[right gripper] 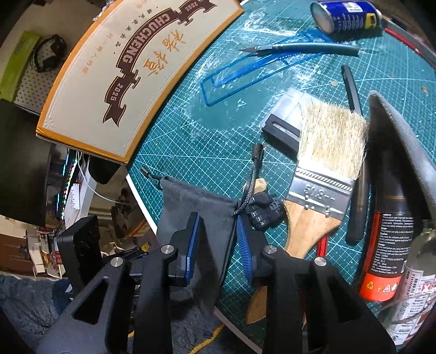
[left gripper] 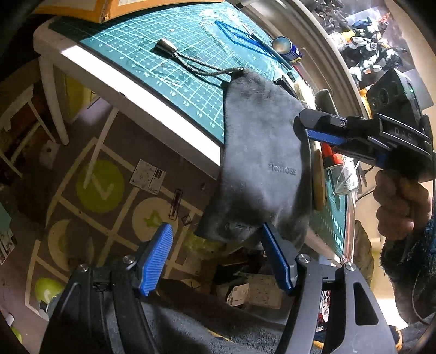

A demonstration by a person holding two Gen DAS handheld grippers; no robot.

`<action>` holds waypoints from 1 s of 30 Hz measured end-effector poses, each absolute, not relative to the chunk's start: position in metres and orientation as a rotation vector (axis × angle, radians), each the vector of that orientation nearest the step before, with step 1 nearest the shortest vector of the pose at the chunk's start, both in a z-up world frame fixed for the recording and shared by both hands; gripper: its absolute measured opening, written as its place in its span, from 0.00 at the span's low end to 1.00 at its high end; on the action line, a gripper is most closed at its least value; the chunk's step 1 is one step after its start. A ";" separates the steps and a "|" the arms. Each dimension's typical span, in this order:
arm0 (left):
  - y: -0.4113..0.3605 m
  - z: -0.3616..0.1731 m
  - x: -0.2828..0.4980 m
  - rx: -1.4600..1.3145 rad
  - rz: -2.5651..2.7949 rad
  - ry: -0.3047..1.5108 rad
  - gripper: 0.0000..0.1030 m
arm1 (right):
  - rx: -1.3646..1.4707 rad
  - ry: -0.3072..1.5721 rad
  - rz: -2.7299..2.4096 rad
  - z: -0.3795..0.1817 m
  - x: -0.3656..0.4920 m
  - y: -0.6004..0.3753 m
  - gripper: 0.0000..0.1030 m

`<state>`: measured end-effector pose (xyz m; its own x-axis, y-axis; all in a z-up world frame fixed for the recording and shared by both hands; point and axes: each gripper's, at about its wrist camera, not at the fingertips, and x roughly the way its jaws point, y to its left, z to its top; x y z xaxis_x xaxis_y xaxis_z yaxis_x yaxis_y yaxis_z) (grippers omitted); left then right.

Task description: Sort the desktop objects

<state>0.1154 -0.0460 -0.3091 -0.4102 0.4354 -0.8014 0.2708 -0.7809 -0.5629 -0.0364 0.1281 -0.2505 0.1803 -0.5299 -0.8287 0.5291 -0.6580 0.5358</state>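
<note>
A grey suede drawstring pouch (left gripper: 261, 152) marked MCHOSE hangs half off the table's near edge, over the green cutting mat (left gripper: 163, 54). Its cord and metal toggle (left gripper: 166, 45) lie on the mat. My right gripper (left gripper: 302, 128) comes in from the right and is shut on the pouch's side edge. In the right wrist view the pouch (right gripper: 196, 196) runs between that gripper's (right gripper: 218, 242) blue pads. My left gripper (left gripper: 215, 256) is open below the pouch. The pouch's lower corner hangs just above its right finger (left gripper: 275, 256).
On the mat (right gripper: 218, 130) lie a paintbrush (right gripper: 321, 168), blue ruler (right gripper: 259, 68), craft knife (right gripper: 299, 47), blue spray can (right gripper: 346, 16), blade case (right gripper: 283, 122) and small black part (right gripper: 264, 215). A printed box (right gripper: 136, 68) is at back left. Bottles (right gripper: 387, 245) stand right.
</note>
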 end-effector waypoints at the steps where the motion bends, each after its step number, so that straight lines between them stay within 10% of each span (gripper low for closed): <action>1: -0.047 -0.317 0.117 -1.632 2.284 -1.053 0.66 | 1.632 0.001 -1.607 -0.252 -0.036 0.129 0.26; 21: -0.082 -0.364 0.111 -1.345 2.009 -1.267 0.65 | 1.648 -0.133 -1.579 -0.267 -0.040 0.129 0.22; 25: -0.076 -0.362 0.112 -1.390 1.996 -1.186 0.31 | 1.646 -0.149 -1.567 -0.270 -0.038 0.127 0.10; 30: -0.072 -0.347 0.118 -1.348 1.944 -1.163 0.19 | 1.620 -0.159 -1.575 -0.259 -0.037 0.125 0.07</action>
<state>0.1179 -0.0725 -0.3472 -0.3848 0.7801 -0.4933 0.0655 -0.5101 -0.8576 -0.0370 0.1250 -0.2593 0.1987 -0.6170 -0.7615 0.4520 -0.6317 0.6298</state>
